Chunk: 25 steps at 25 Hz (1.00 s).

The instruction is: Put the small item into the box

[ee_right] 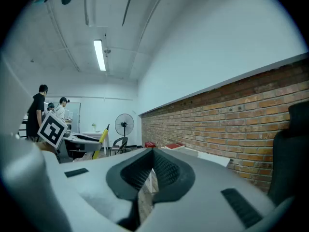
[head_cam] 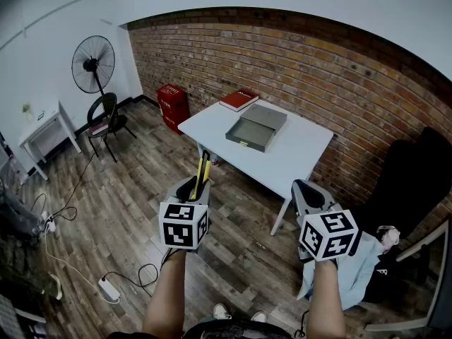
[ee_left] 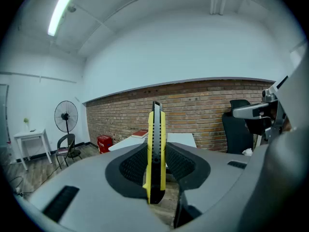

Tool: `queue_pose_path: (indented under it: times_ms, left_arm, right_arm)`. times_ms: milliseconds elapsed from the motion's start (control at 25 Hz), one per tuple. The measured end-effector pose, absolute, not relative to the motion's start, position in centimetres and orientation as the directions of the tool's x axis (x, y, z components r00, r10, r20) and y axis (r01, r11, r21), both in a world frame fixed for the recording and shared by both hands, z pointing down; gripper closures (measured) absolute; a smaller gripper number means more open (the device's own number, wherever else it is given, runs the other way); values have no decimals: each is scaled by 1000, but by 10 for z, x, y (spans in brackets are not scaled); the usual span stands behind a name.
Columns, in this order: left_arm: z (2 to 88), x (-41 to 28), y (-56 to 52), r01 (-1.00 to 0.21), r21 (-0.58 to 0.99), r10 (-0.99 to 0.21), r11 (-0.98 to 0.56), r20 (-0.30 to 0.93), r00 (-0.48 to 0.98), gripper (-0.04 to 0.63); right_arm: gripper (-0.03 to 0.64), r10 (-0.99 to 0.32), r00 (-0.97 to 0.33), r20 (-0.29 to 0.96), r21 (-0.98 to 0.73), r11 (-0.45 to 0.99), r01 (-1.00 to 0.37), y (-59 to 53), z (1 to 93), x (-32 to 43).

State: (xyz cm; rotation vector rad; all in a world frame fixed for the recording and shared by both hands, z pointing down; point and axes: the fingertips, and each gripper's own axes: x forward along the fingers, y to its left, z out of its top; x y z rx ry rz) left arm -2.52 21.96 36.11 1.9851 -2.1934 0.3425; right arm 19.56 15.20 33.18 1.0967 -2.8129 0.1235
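Observation:
A yellow and black utility knife (head_cam: 203, 167) stands upright between the jaws of my left gripper (head_cam: 198, 183), which is shut on it. In the left gripper view the knife (ee_left: 155, 149) fills the middle, with the pads pressed on both its sides. My right gripper (head_cam: 308, 191) hangs at the right, shut, with nothing in it; its pads meet in the right gripper view (ee_right: 153, 164). An open grey box (head_cam: 254, 129) lies on the white table (head_cam: 300, 154) ahead, well beyond both grippers. A small yellow thing lies inside the box's front wall.
A red book (head_cam: 239, 99) lies at the table's far corner. A red cabinet (head_cam: 173, 104), a standing fan (head_cam: 93, 63), a chair (head_cam: 106, 119) and a small white table (head_cam: 44, 129) stand at the left. A black office chair (head_cam: 413, 179) is at the right. Cables and a power strip (head_cam: 109, 288) lie on the floor.

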Motion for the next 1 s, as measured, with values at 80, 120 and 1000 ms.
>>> queue_pose_path:
  times_ms: [80,120,1000]
  left_arm:
    - [363,-29,221,-994,-63,-956,85,276,-99,463]
    - [364,-31,222,-995,-64,-956,82,278,-97,463]
    - [384,-80,198,-999,-41,-953,-14,302,1,463]
  right_arm:
    - [597,-672,-727,137,-28,732,-681,155,331,190]
    - [597,-673,-727,136,-27,731,-682,156,330,187]
    - [597,-726,-675,135,-31,678,-735,148,332,137]
